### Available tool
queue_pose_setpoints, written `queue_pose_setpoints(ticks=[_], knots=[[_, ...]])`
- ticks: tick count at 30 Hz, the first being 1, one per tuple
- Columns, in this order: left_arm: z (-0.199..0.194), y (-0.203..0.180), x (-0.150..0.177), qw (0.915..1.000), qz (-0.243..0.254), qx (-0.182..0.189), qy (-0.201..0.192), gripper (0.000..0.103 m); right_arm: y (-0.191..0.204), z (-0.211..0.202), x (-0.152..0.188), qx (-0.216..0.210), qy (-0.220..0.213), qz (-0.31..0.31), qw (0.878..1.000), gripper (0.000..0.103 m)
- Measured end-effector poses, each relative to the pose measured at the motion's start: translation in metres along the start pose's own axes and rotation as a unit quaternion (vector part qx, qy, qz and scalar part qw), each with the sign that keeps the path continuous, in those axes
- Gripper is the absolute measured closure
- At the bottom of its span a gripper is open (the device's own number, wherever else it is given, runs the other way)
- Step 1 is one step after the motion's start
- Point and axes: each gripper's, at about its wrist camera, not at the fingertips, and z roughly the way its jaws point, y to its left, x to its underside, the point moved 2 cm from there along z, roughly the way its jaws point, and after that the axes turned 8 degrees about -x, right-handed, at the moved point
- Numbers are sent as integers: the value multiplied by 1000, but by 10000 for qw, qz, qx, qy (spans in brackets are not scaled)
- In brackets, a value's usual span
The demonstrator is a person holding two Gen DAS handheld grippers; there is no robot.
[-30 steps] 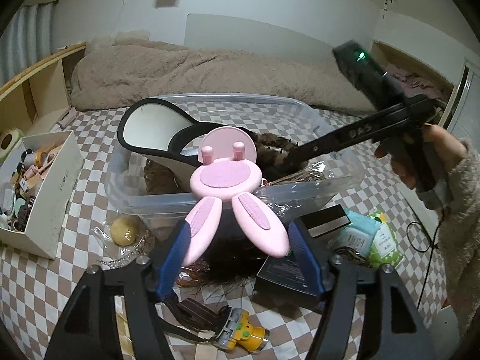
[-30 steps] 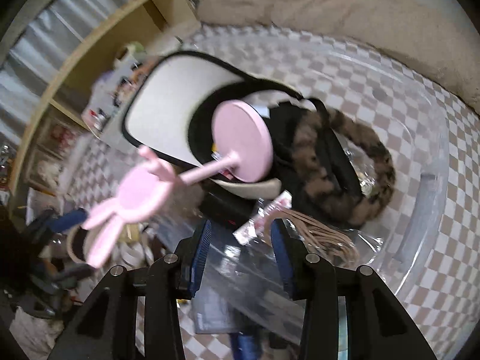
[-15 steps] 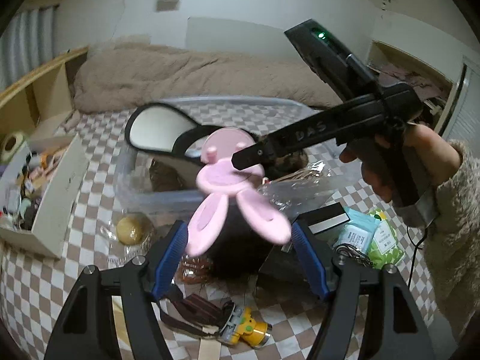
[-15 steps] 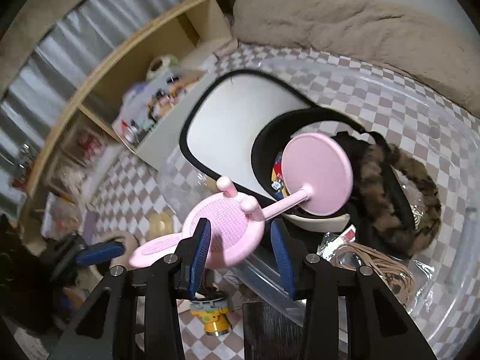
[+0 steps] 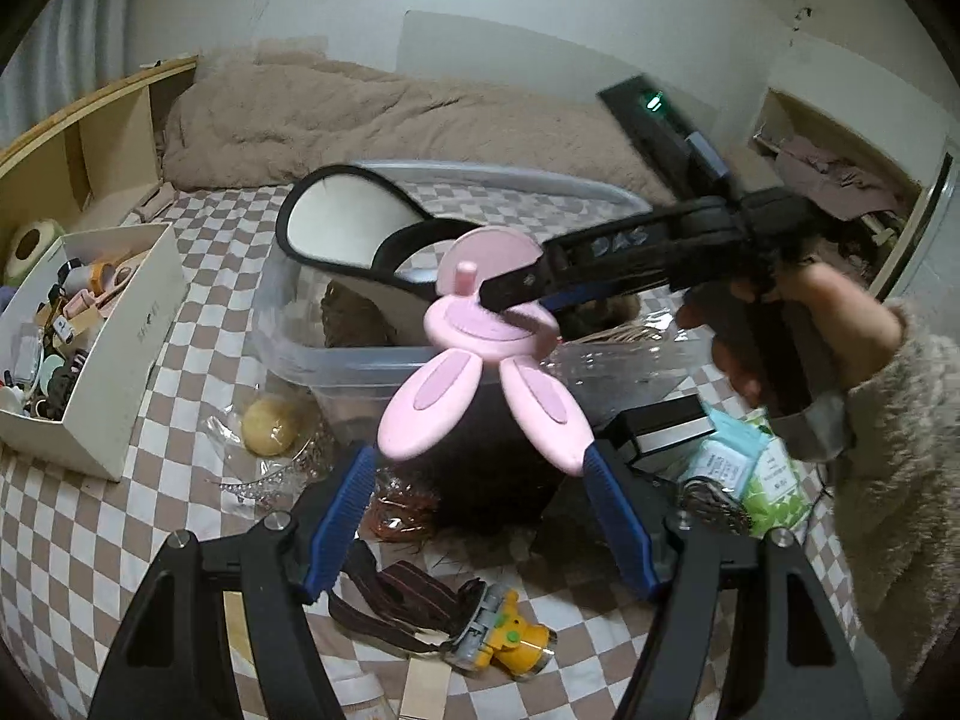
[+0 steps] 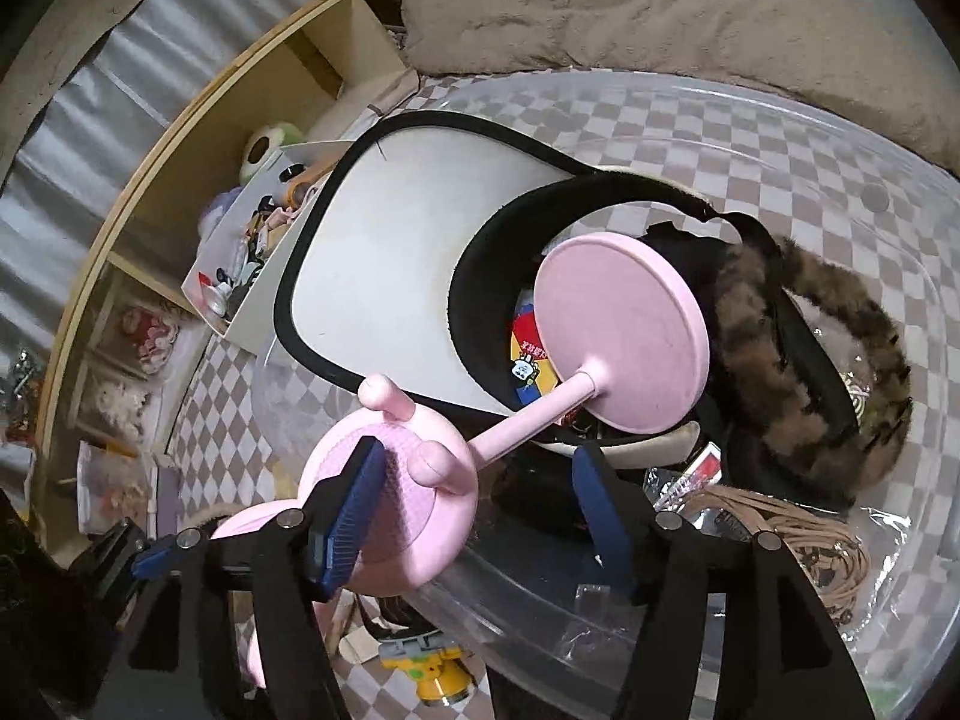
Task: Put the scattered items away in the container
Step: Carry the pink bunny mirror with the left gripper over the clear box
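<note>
A pink bunny-shaped stand (image 5: 486, 324) hangs over the near rim of the clear plastic bin (image 5: 336, 360). My left gripper (image 5: 477, 462) is shut on the tips of its two ears. My right gripper (image 6: 480, 462) comes in from the right, and its jaws are opening. The stand's stem (image 6: 528, 414) lies between them, with one pad over the bunny face and the other apart from it. The round pink base (image 6: 624, 336) points into the bin (image 6: 900, 276), over a white visor (image 6: 390, 276) with black trim.
On the checkered bed lie a yellow headlamp (image 5: 510, 642), a bagged yellowish ball (image 5: 273, 423), a black box (image 5: 660, 420) and green packets (image 5: 750, 468). A white box of small items (image 5: 120, 372) stands left. A furry brown piece (image 6: 810, 312) and coiled cord (image 6: 798, 534) are in the bin.
My right gripper came back from inside the bin to the bunny's head, then its jaws spread wider. The stand slid out toward my left fingertips and tilted.
</note>
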Motion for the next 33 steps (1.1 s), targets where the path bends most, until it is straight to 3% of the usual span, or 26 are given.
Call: queue_pose_setpoints(ticks=[2, 6, 10, 17, 20, 23, 26, 27, 29, 30, 33], knots=[[-5, -3, 1, 9999, 23, 166, -9, 31, 2, 1, 0, 57, -11, -64, 10000, 37], [10, -17, 11, 9975, 11, 598, 370, 31, 6, 7, 0, 338, -8, -154, 9993, 33], [21, -25, 5, 9979, -22, 614, 208, 31, 10, 8, 1, 448, -71, -203, 9988, 33], [21, -29, -13, 9867, -681, 1472, -94, 31, 9, 6, 1, 460, -113, -103, 9988, 33], [24, -22, -15, 9862, -854, 1401, -218, 31, 9, -6, 0, 367, -211, -157, 9990, 33], [19, -6, -18, 9847, -1103, 1290, -399, 31, -2, -29, -5, 495, -656, -97, 9966, 33], [13, 10, -21, 9824, -1304, 1222, -543, 31, -24, -41, -11, 458, -973, 338, 9936, 33], [13, 12, -21, 9815, -1343, 1243, -554, 31, -31, -42, -12, 364, -984, 469, 9934, 35], [11, 13, -21, 9814, -1344, 1233, -602, 31, -40, -35, -13, 198, -919, 594, 9938, 49], [10, 11, -21, 9828, -1271, 1182, -623, 31, -43, -30, -14, 207, -872, 635, 9939, 49], [9, 5, -19, 9864, -1059, 1071, -659, 31, -48, -15, -17, 594, -751, 510, 9941, 51]])
